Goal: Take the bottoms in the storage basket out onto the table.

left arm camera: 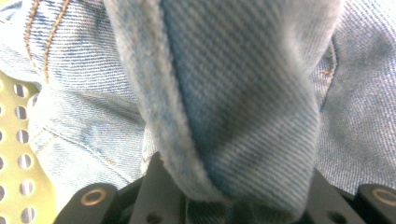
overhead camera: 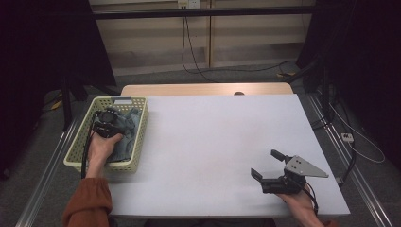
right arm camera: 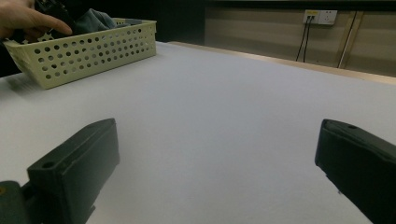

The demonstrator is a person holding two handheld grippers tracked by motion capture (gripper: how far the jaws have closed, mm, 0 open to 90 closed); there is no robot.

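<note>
Reaching into the yellow basket (overhead camera: 136, 135), your left gripper (overhead camera: 107, 124) pinches a fold of the jeans (left arm camera: 243, 102), not yet lifted out; your right gripper (overhead camera: 267, 166) rests on the table (overhead camera: 213, 142), jaws spread.

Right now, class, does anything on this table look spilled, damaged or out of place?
Nothing stands out. The pale yellow perforated plastic basket sits upright at the white table's left edge, with blue denim cloth bunched inside it. The left gripper is in the basket.
</note>
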